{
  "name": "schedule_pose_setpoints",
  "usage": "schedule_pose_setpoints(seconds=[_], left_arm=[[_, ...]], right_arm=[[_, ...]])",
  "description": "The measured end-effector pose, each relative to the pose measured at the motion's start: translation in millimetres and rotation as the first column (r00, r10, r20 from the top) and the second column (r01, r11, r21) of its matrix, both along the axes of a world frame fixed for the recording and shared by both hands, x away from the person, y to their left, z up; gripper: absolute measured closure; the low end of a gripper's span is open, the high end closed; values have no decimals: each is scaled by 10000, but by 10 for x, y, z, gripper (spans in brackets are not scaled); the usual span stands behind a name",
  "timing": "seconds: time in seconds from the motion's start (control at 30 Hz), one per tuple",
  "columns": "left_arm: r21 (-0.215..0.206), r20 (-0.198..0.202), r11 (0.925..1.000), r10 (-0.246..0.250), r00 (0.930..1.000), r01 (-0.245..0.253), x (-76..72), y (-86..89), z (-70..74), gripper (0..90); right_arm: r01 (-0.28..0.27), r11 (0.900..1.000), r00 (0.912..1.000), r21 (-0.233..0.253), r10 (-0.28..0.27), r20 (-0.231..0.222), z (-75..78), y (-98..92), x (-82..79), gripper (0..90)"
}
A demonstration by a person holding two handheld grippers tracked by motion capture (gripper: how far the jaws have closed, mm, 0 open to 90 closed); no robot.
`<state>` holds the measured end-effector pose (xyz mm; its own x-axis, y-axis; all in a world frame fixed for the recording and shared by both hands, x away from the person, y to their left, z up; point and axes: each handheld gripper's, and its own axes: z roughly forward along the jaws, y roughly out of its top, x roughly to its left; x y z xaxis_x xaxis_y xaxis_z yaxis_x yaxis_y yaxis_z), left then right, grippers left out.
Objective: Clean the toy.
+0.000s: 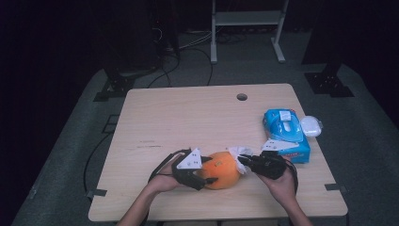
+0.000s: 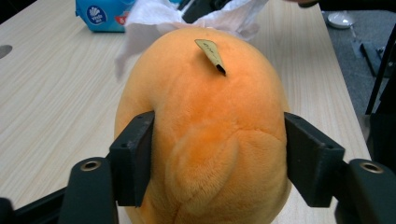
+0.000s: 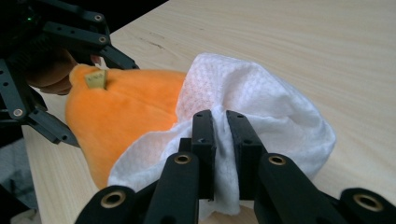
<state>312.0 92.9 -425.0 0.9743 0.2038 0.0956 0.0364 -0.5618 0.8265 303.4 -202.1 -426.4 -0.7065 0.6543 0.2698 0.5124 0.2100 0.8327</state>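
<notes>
An orange plush toy [image 1: 221, 169] lies near the table's front edge. My left gripper [image 1: 203, 178] is shut on it, with its jaws pressed into both flanks of the plush toy [image 2: 205, 135], which carries a small tan tag [image 2: 211, 55]. My right gripper [image 1: 243, 162] is shut on a white wet wipe [image 1: 239, 151]. In the right gripper view the wipe [image 3: 252, 107] is pinched between the jaws and drapes against the side of the plush toy [image 3: 121, 116]. The left gripper [image 3: 51, 70] shows beyond it.
A blue pack of wet wipes [image 1: 286, 134] lies at the table's right, with a white round lid-like object [image 1: 311, 126] beside it. The light wood table [image 1: 188, 117] has a cable hole [image 1: 242, 97] at the back. A metal stand [image 1: 247, 28] is on the floor behind.
</notes>
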Motion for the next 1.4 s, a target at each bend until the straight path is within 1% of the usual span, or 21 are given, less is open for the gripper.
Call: schedule_pose_setpoints(seconds=[0.07, 0.2, 0.3, 0.33, 0.4, 0.47, 0.53, 0.57, 0.63, 0.7, 0.77, 0.8, 0.87, 0.9, 0.97, 1.03, 1.1, 1.17, 1.23, 1.33, 1.4], left_arm=[[-85, -505, 9993, 350, 9981, -355, 55, 12, 37, 205], [-334, -1061, 9984, 415, 9935, -453, 129, 109, 11, 223], [-269, -1022, 9988, 388, 9940, -418, 142, 161, 13, 248], [-176, -954, 9991, 357, 9948, -376, 139, 172, 19, 265], [-194, -924, 9993, 314, 9952, -333, 127, 181, 13, 293], [-304, -937, 9991, 262, 9953, -292, 126, 173, -9, 302], [-356, -992, 9989, 260, 9947, -296, 129, 159, -20, 303], [-358, -965, 9991, 202, 9951, -238, 125, 151, -25, 303], [-384, -906, 9991, 121, 9958, -156, 119, 143, -37, 301], [-448, -894, 9990, 47, 9960, -88, 115, 135, -56, 301], [-495, -900, 9987, 44, 9959, -89, 111, 134, -63, 301], [-497, -889, 9987, 53, 9960, -97, 111, 141, -66, 301], [-595, -927, 9982, 66, 9957, -122, 109, 146, -91, 300], [-624, -946, 9979, 82, 9955, -141, 110, 147, -94, 299], [-582, -915, 9983, 51, 9958, -105, 111, 154, -91, 299], [-583, -903, 9983, 43, 9959, -96, 112, 163, -95, 297], [-671, -919, 9977, 14, 9958, -76, 115, 164, -107, 296], [-687, -944, 9976, 19, 9955, -84, 120, 167, -107, 295], [-662, -932, 9978, 43, 9956, -105, 111, 163, -107, 294], [-508, -764, 9987, -31, 9971, -8, 79, 113, -92, 292], [-454, -621, 9989, -144, 9980, 116, 58, 90, -91, 291]], right_arm=[[-77, 9999, 9999, -141, 78, 85, 23, 43, -23, 818], [-421, 9988, 9990, -256, 425, 156, 73, 128, -93, 822], [-829, 9965, 9963, -80, 831, 227, 114, 187, -135, 822], [-889, 9959, 9955, -179, 894, 305, 120, 209, -140, 822], [-893, 9960, 9957, -84, 895, 233, 103, 199, -121, 822], [-745, 9972, 9972, 16, 745, -19, 57, 143, -71, 821], [-415, 9990, 9987, -168, 410, -304, -4, 71, -9, 821], [-348, 9993, 9980, -116, 341, -538, -19, 38, 11, 821], [-298, 9995, 9988, -64, 295, -394, 25, 13, 3, 821], [-581, 9978, 9983, 333, 584, -61, 115, 34, -35, 820], [-641, 9979, 9978, 44, 640, 153, 147, 82, -50, 820], [-676, 9977, 9977, -9, 676, 84, 126, 91, -40, 820], [-632, 9980, 9974, -14, 631, -357, 3, 74, 15, 820], [-462, 9989, 9975, -85, 457, -534, -46, 41, 48, 820], [-241, 9994, 9979, -232, 227, -606, -57, 2, 61, 820], [-202, 9998, 9988, -73, 199, -440, -16, -4, 40, 820], [-458, 9988, 9988, 188, 461, -141, 66, 38, -9, 819], [-681, 9977, 9976, 36, 681, 91, 105, 90, -32, 818], [-673, 9977, 9977, -110, 672, -122, 41, 96, 0, 818], [-292, 9991, 9984, -313, 276, -485, -40, 29, 54, 819], [-281, 9995, 9993, -167, 277, -266, 21, 29, 19, 818]])
